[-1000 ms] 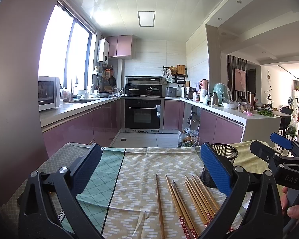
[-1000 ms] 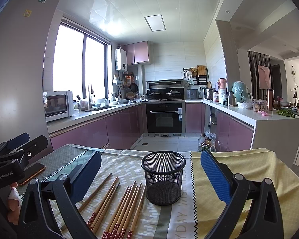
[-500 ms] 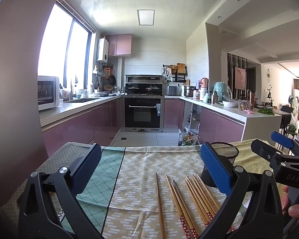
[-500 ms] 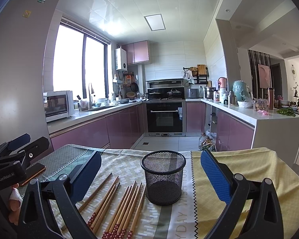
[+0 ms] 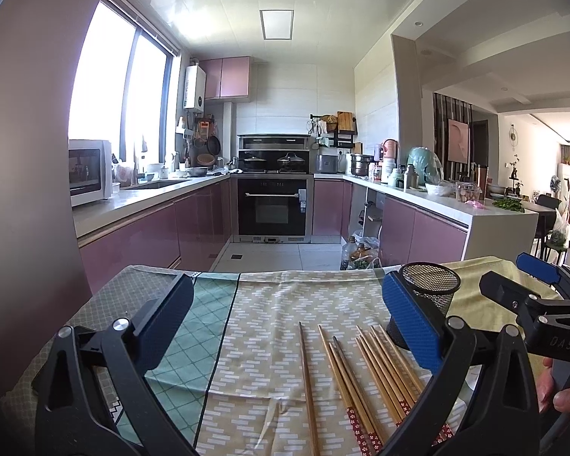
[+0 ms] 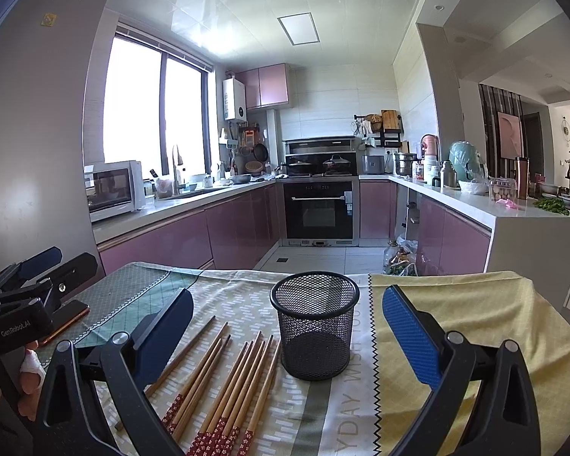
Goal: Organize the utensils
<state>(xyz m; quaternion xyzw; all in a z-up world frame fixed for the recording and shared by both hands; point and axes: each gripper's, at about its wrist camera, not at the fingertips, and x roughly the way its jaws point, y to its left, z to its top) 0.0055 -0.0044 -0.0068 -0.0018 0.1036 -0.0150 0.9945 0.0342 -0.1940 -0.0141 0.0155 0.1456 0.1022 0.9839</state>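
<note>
Several wooden chopsticks (image 5: 364, 376) with red patterned ends lie side by side on the tablecloth, and show in the right wrist view (image 6: 228, 376). A black mesh cup (image 6: 314, 323) stands upright and empty just right of them; in the left wrist view the cup (image 5: 433, 292) is partly hidden behind my right finger. My left gripper (image 5: 285, 323) is open and empty above the cloth, left of the chopsticks. My right gripper (image 6: 285, 323) is open and empty, with the cup between its fingers' line of sight.
The table carries a patterned cloth (image 5: 269, 315), green on the left and yellow on the right (image 6: 456, 304). A phone (image 6: 66, 321) lies at the table's left edge. The other gripper shows at the side of each view. Kitchen counters and an oven stand beyond.
Both grippers have held almost still; the left view has shifted only slightly. Nothing on the table has moved.
</note>
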